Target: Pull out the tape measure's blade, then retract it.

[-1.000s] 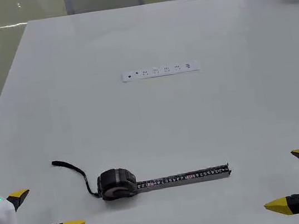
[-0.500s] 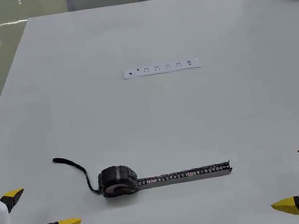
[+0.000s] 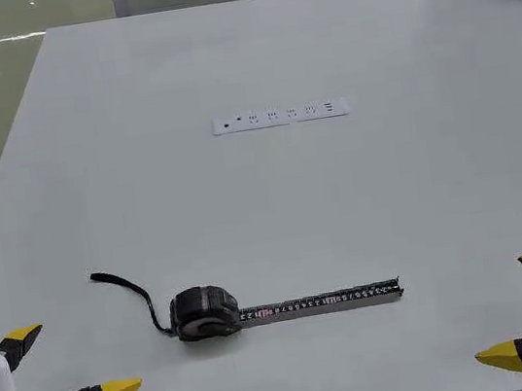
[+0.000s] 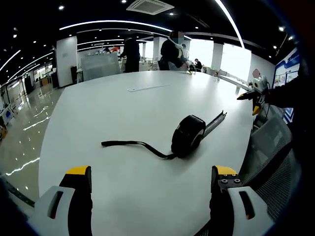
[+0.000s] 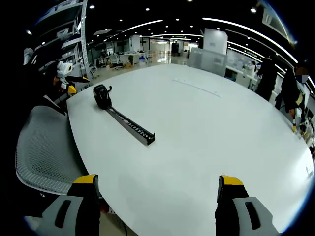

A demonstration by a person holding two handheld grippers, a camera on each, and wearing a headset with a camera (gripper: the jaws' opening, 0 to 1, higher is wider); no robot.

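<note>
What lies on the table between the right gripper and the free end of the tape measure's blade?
Nothing: in the head view, only bare white table separates the right gripper from the blade's free end.

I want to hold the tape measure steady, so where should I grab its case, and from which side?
Probably the black case, left gripper from above, jaws across its flat faces; the blade blocks its right end, the strap trails off its left.
</note>
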